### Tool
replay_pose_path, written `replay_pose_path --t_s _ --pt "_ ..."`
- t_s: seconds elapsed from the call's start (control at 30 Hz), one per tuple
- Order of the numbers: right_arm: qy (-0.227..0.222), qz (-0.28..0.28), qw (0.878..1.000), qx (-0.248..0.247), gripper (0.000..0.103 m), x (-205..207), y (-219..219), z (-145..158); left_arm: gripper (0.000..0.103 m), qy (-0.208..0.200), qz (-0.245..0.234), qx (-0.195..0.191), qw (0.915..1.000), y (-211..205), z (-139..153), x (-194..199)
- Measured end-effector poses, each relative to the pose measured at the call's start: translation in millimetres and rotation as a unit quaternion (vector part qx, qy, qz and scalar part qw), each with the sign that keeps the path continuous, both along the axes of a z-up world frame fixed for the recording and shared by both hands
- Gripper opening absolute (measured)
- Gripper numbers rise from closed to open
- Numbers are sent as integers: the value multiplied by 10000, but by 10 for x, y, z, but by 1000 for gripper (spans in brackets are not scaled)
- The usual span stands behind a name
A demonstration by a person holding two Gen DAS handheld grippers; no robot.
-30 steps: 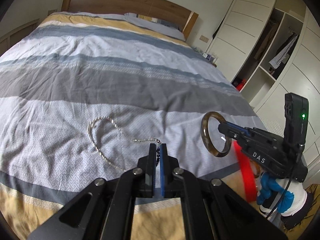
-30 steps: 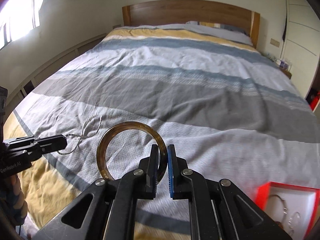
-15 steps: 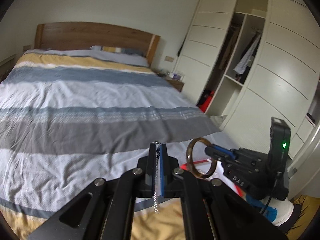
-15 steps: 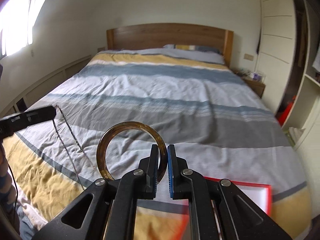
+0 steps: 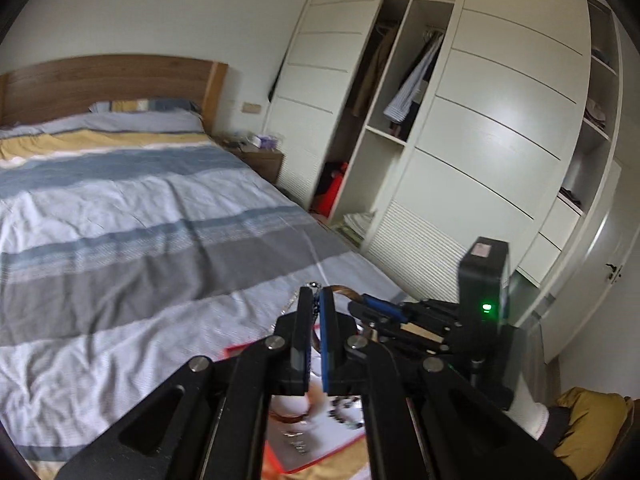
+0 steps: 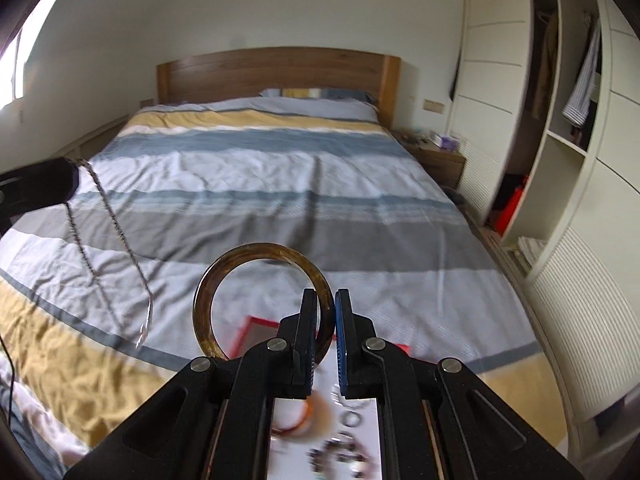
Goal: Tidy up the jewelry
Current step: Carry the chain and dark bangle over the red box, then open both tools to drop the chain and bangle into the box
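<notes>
Left gripper [image 5: 316,298] shut tight, jaws pinching a thin silver chain [image 6: 108,216]; from the right wrist camera, chain hanging in a long loop from the gripper's tip at 9 o'clock, dangling free above the striped bedcover [image 6: 280,184], lower end blurred. In the left wrist camera, only a short bit of chain visible between the jaws.

Right gripper [image 6: 326,312] also shut, jaws clamped on the rim of a brown translucent bangle [image 6: 260,300]. Bangle standing upright, ring facing the camera, gripped at its 3 to 4 o'clock edge, the rest sticking out toward 10 o'clock. Seen from the left wrist camera, right gripper lying at 3 o'clock, just beside the left one, green light on its housing, only a sliver of bangle showing past the left jaws.

Below both grippers, a red-rimmed box [image 6: 260,326] with white lining resting on the bed near its foot, toward 6 o'clock in both views. Inside, blurred: an orange-rimmed ring [image 6: 290,420], a small silvery ring [image 6: 352,418] and some dark beads [image 6: 340,452]; exact compartments impossible to tell. Bangle and chain both held in the air above the box, touching neither it nor the bedcover.

At 12 o'clock, wooden headboard [image 6: 276,74] with pillows. At 2 to 3 o'clock, white wardrobe [image 5: 492,120] with an open section, clothes hanging inside.
</notes>
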State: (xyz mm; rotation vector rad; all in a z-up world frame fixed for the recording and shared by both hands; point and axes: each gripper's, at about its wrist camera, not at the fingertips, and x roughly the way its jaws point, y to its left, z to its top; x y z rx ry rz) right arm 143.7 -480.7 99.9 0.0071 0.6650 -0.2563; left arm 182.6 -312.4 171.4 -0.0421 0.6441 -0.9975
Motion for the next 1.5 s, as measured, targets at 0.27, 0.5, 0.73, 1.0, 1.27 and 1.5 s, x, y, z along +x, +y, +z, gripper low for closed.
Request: replay_pose_path --t_s 0.27,0.5,0.73,1.0,1.27,1.5 --pt "404 -179 9987 248 9 5 -398 -572 2 591 -191 486 9969 -346 -717 -46" --pt "873 -224 9947 487 9 139 -492 -1150 2 879 -363 1047 9899 -425 -1287 -169" --pt "1165 -303 9903 691 9 223 -551 -1475 2 1129 -507 1384 9826 -493 -1650 -257" --pt "1346 -252 9877 759 9 241 -580 -1623 3 1480 -566 1647 9735 -525 -2000 -343" --pt "1391 -276 9869 770 9 219 -580 -1621 4 1689 -464 1708 9696 -475 -2153 -362" --pt "1353 -339 9868 824 23 123 -570 -1531 22 1654 -241 1720 9708 -402 -2067 -344"
